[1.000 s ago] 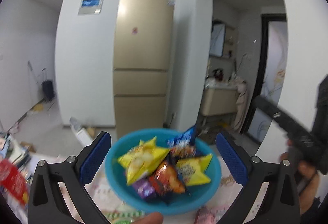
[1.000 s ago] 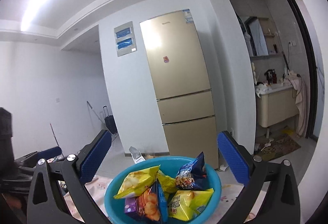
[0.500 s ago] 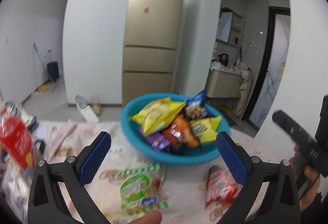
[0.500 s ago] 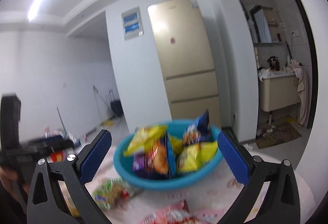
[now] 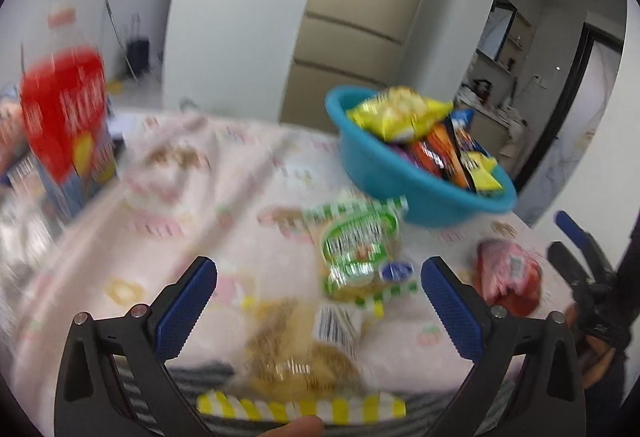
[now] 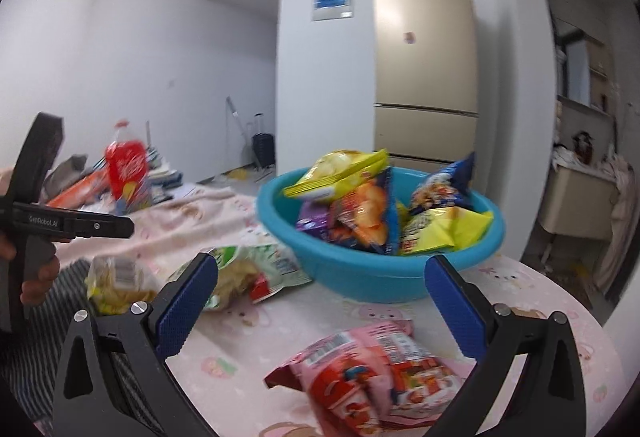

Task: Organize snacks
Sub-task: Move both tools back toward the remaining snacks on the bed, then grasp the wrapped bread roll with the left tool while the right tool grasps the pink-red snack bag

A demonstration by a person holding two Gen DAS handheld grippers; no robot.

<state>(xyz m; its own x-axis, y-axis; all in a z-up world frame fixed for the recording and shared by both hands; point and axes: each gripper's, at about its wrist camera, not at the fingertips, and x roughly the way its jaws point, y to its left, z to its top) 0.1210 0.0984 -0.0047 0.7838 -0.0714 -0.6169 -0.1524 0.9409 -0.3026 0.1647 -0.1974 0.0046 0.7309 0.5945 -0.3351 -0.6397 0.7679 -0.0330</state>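
Both of my claws have tipped down from the far wall and fridge toward the table, so the loose snacks I still have to sort are now in sight. My left gripper point(image 5: 318, 307) hangs spread wide and empty above a clear packet of golden-brown snacks point(image 5: 298, 355) at the near table edge. A green-and-white packet point(image 5: 360, 249) lies just beyond it, and a pink-and-red packet point(image 5: 508, 277) lies off to its right. My right gripper point(image 6: 320, 303) is likewise wide apart and holding nothing, with that same pink-and-red packet point(image 6: 372, 373) lying between and just below its fingers. The blue bowl point(image 6: 360, 273), already heaped with yellow, orange, purple and blue packets, stands on the pink tablecloth point(image 6: 520, 277) behind the loose ones, and it now sits farther from the cameras than a moment ago. I judge three packets remain to go in, and each claw looks lined up on one. The left view is smeared by motion, so its packet labels are unreadable, and a red bottle point(image 5: 66, 117) at the far left is only a blur. The near end of the pink-and-red packet is cut off by the bottom of the right view, and a fingertip intrudes at the bottom of the left view.
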